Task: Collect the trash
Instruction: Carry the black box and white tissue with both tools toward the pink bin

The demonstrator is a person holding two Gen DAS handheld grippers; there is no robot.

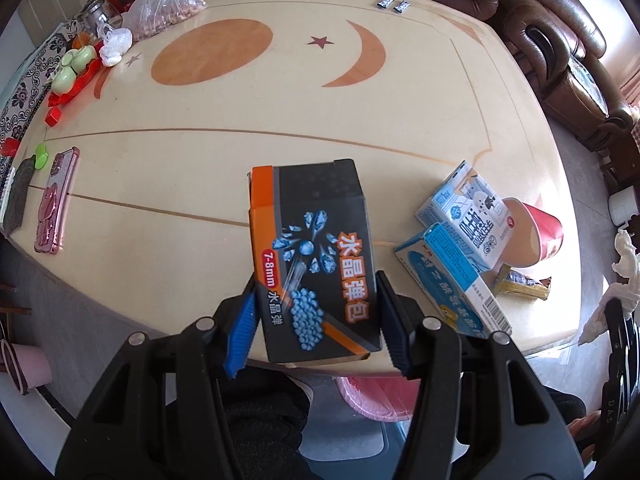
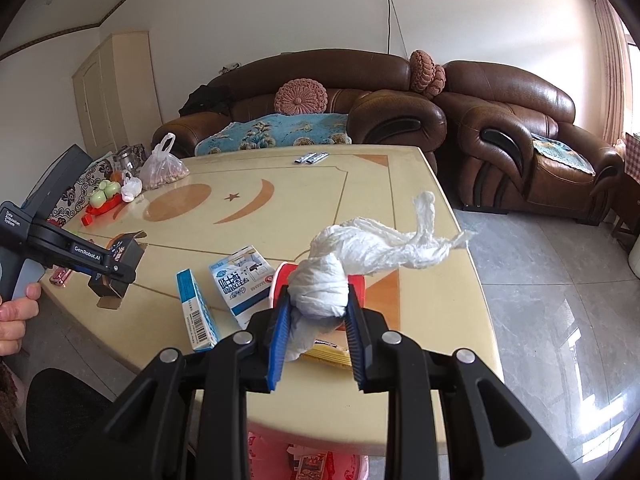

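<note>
My left gripper [image 1: 316, 308] is shut on a black and orange box [image 1: 314, 248] and holds it above the table's near edge; the box also shows in the right wrist view [image 2: 120, 264]. My right gripper [image 2: 318, 312] is shut on a crumpled white tissue [image 2: 360, 260], held above the table. On the table lie a blue and white milk carton [image 1: 468, 216] [image 2: 240, 280], a blue medicine box [image 1: 452, 280] [image 2: 196, 308], a red paper cup [image 1: 532, 232] and a yellow wrapper [image 1: 520, 286] [image 2: 328, 356].
A pink bin [image 2: 316, 460] stands on the floor under the table's near edge. The table [image 1: 280, 112] has a phone [image 1: 58, 200], a plastic bag [image 1: 160, 12], a red tray with green items [image 1: 76, 76] and two small packets [image 1: 394, 4]. Brown sofas [image 2: 400, 112] stand behind.
</note>
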